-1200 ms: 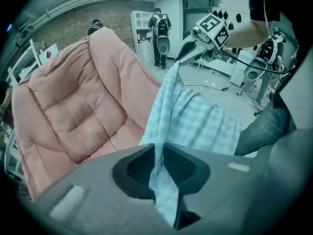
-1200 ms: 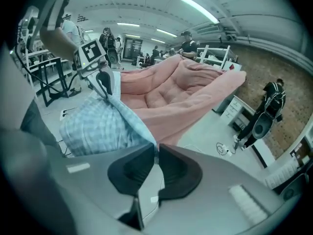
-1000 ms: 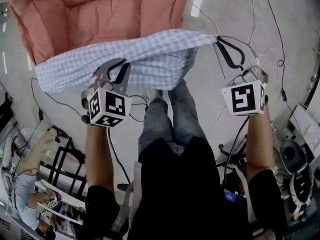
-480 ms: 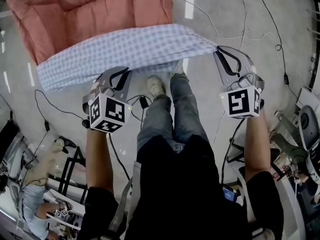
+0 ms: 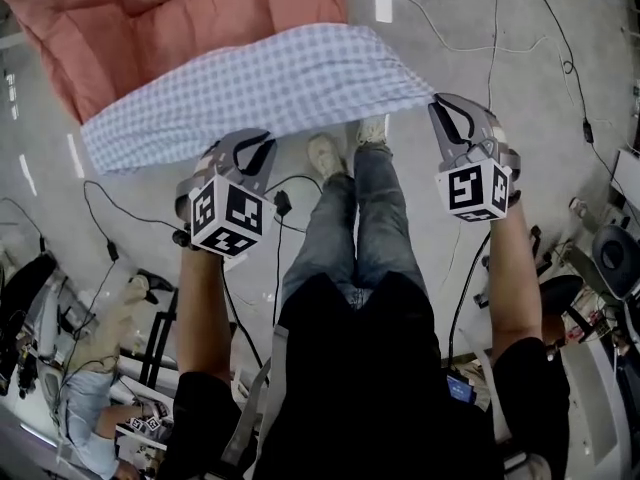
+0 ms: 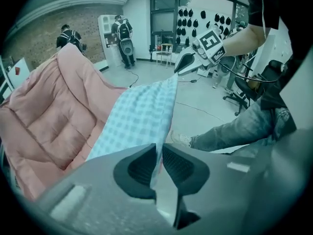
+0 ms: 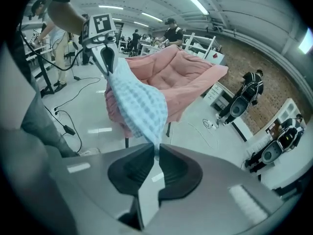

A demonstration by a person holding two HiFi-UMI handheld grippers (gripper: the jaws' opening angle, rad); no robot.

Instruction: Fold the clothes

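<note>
A blue-and-white checked cloth [image 5: 260,83] hangs stretched between my two grippers, above the floor and in front of a pink cushioned chair [image 5: 170,18]. My left gripper [image 5: 235,143] is shut on the cloth's near left edge. Its jaws have just been opening a little, with the cloth [image 6: 142,116] still pinched between them. My right gripper [image 5: 438,101] is shut on the cloth's right corner [image 7: 139,104]. In the left gripper view the right gripper [image 6: 183,62] holds the far corner. The right gripper view shows the left gripper [image 7: 108,65] at the other end.
The person's legs and shoes [image 5: 325,153] stand under the cloth. Cables [image 5: 110,243] trail over the grey floor. Desks and a seated person [image 5: 80,408] are at lower left, an office chair [image 5: 610,258] at right. Several people [image 6: 120,33] stand farther off in the room.
The cloth sagged in a doubled bundle a second ago; now it is spread flat and taut. Both grippers have shifted with it toward the chair.
</note>
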